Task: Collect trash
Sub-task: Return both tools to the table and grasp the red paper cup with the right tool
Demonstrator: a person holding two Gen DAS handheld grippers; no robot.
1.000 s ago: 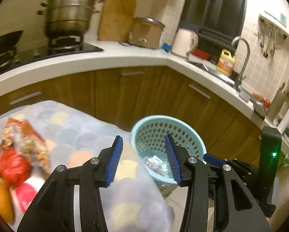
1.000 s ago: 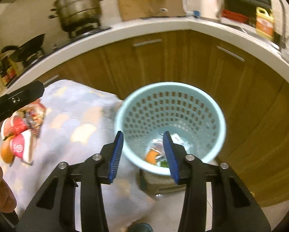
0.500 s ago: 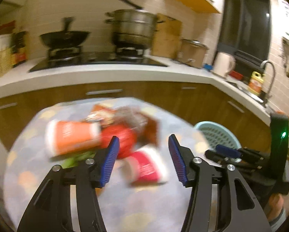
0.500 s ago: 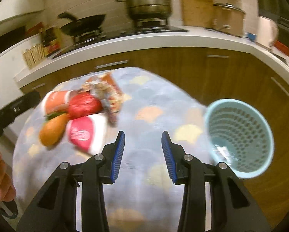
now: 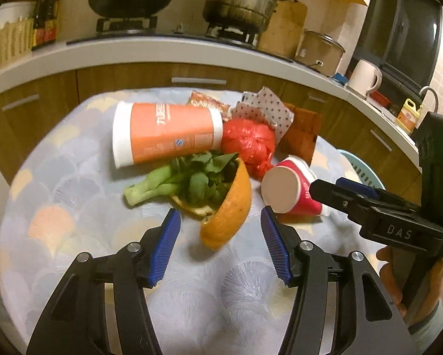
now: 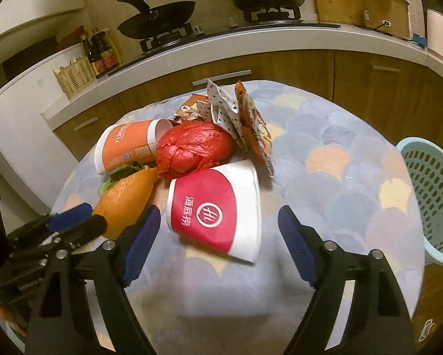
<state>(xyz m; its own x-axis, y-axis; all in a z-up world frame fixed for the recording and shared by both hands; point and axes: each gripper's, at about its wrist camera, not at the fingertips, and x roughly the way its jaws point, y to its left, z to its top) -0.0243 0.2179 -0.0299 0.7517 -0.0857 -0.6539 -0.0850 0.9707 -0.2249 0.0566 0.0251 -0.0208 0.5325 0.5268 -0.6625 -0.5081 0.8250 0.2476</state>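
On the worktop (image 6: 325,153) a pile of trash is being approached, the basket (image 6: 428,195) standing at its right edge. The right hand-held gripper (image 6: 218,236) is being opened around the red cup (image 6: 215,207); the left hand-held gripper (image 5: 220,236) is being held apart, empty, before the peel (image 5: 230,207). Closing on each is judged next.

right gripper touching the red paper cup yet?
Apart. In the right wrist view the right gripper has opening jaws that flank the near end of the red paper cup, with tablecloth visible between each pad and the cup.
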